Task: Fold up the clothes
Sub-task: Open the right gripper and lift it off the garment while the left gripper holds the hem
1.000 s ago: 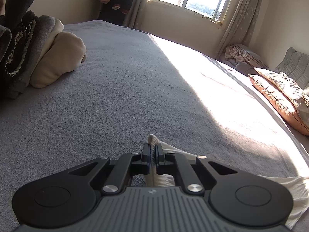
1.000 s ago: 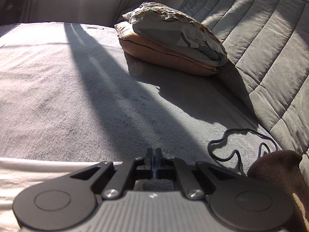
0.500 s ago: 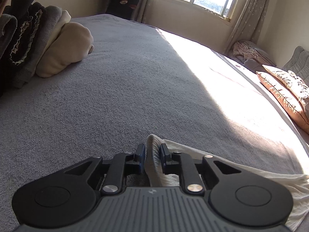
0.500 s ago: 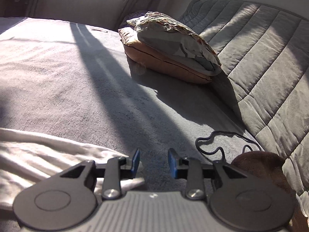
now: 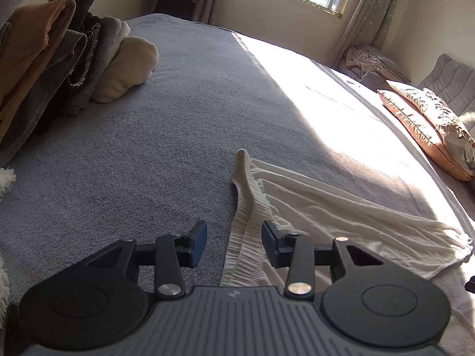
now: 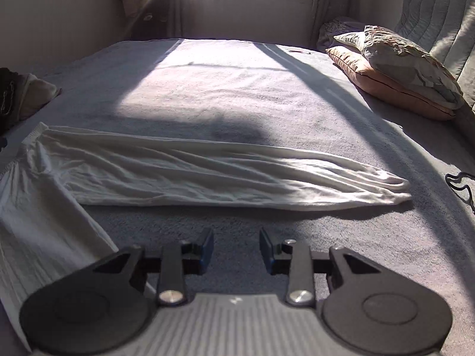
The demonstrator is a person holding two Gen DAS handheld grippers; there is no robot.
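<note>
- The cream trousers (image 6: 190, 175) lie spread on the grey bed (image 6: 237, 95), one leg stretched across it.
- The left hand-held gripper (image 5: 234, 243) is released, its jaws apart, with the elastic waistband (image 5: 246, 204) between them.
- The right hand-held gripper (image 6: 236, 250) is released too, over bare blanket, near the leg.
- A pile of folded clothes (image 5: 59, 68) sits at the far left.

The left gripper (image 5: 234, 241) hangs over the grey bed cover (image 5: 166, 136) with its jaws spread apart, gripping nothing. The gathered waistband of the cream trousers (image 5: 311, 204) lies in the gap between the blue pads (image 5: 198, 243), and the rest spreads off to the right. A stack of folded clothes (image 5: 59, 68) sits at far left, pillows (image 5: 430, 124) at far right.
</note>
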